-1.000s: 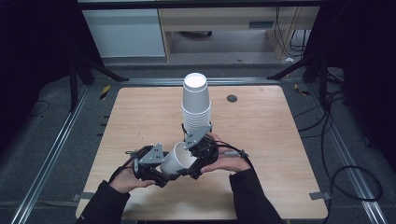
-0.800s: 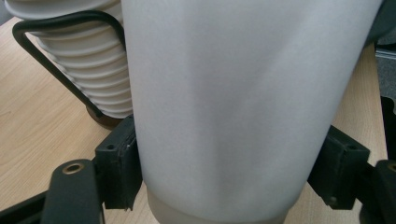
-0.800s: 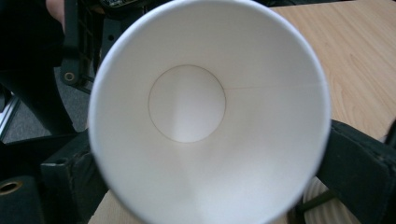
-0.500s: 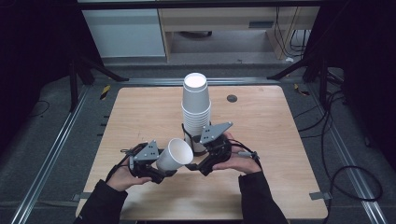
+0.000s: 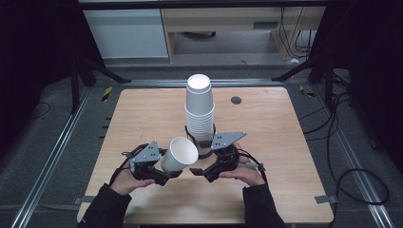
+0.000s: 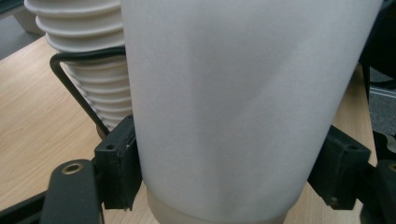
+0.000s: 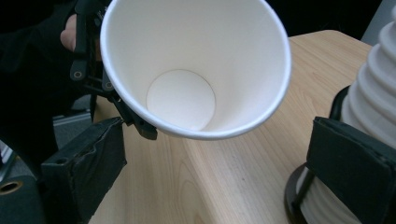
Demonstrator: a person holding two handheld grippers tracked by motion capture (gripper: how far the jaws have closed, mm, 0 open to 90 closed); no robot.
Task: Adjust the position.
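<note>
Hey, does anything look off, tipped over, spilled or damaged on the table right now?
Nothing looks damaged or spilled. The one paper cup lies tilted on its side only because the left gripper clamps it, mouth toward the right gripper, and it is empty inside. The cup stack stands upright in its black holder.

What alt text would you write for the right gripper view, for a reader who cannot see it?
A white paper cup, held by the left hand-held gripper, tilts its open, empty mouth toward the camera above a wooden table. The right hand-held gripper stands open below it, and a stack of white cups in a black wire holder rises at the right edge.
</note>
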